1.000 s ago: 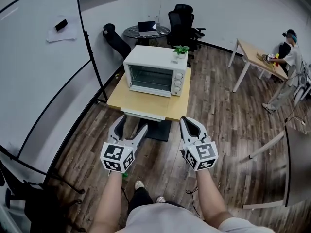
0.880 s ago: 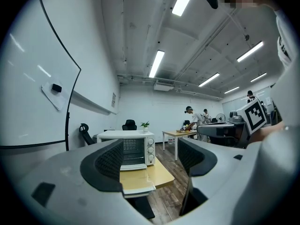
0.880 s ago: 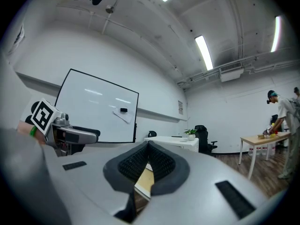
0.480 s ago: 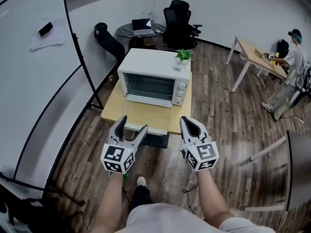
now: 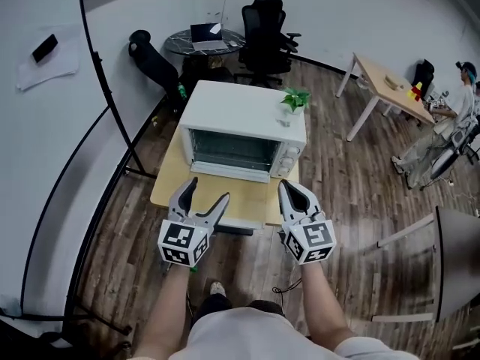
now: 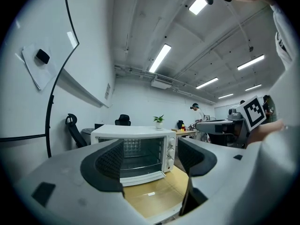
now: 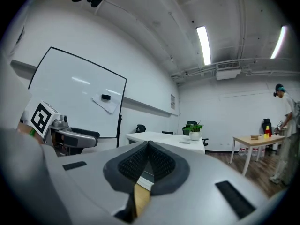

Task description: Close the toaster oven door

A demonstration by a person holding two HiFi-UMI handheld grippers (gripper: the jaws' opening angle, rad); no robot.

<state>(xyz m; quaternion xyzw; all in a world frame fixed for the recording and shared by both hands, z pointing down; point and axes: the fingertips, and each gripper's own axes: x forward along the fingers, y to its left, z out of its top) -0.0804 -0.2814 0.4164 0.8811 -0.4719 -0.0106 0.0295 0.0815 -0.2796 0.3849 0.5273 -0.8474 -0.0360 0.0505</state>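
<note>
**Hovering both grippers in front of the toaster oven, door down**

- Toaster oven: white, sits on a small wooden table, mouth facing the person. Knobs on the oven's right end.
- Door: looks dropped open. It shows as a white strip along the foot of the oven's front, and the left gripper view looks straight into the cavity and its rack.
- Left gripper: in front of the oven, toward its left half, short of the door and touching nothing. Jaws wide apart with nothing between them; the oven front shows through the gap.
- Right gripper: in front of the oven's right end, level with the left gripper and well apart from it. Pads pressed together, nothing pinched, no contact with the oven or the table.
- Small potted plant: on top of the oven, at its right rear corner.
- Behind the oven: a black office chair.
- Left of the oven: a whiteboard along the wall.
- Far right of the oven: a wooden desk with a person beside it.
</note>
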